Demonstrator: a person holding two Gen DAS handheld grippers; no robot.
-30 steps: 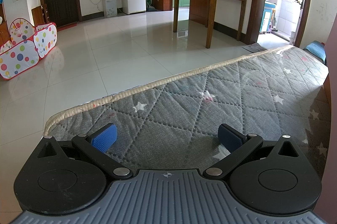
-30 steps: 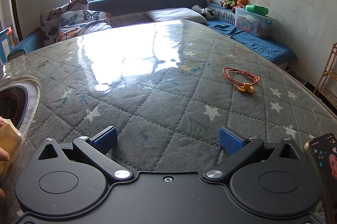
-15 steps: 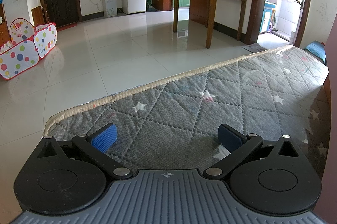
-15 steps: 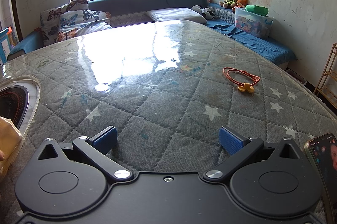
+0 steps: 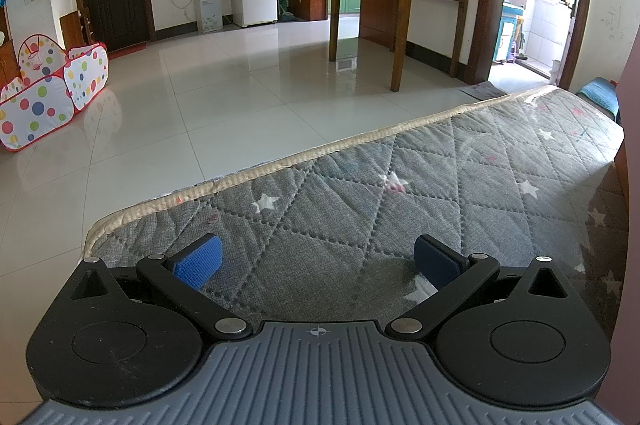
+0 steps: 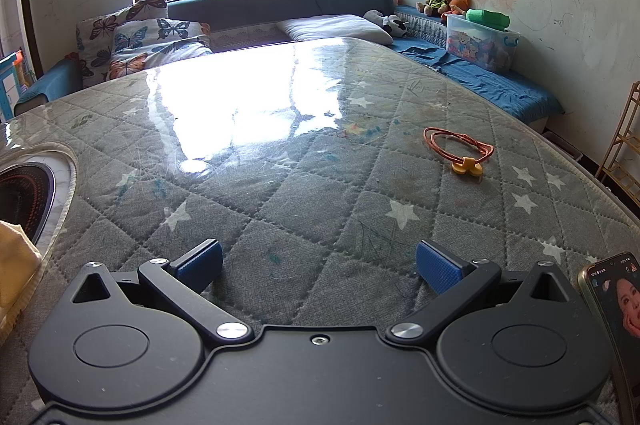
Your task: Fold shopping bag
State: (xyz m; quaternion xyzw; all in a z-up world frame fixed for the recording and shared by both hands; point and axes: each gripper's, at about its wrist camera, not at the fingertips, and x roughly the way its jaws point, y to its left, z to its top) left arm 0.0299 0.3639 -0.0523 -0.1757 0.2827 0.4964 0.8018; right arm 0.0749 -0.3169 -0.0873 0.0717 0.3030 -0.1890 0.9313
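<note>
A pale yellow piece of fabric (image 6: 14,261), perhaps the shopping bag, shows only at the left edge of the right wrist view, mostly cut off. My right gripper (image 6: 319,267) rests low over the grey quilted star-patterned table cover (image 6: 320,185), open, with nothing between its blue pads. My left gripper (image 5: 318,263) sits near the cover's beige-trimmed edge (image 5: 280,161), also open and empty. No bag appears in the left wrist view.
An orange cord with a yellow clip (image 6: 460,151) lies ahead right of the right gripper. A phone (image 6: 616,309) stands at the right edge, a round hob (image 6: 24,185) at the left. Beyond the table edge lies tiled floor (image 5: 240,97).
The yellow fabric at the left edge of the right wrist view has shifted slightly, and the fingertips seen beside it earlier are gone. Both grippers are still.
</note>
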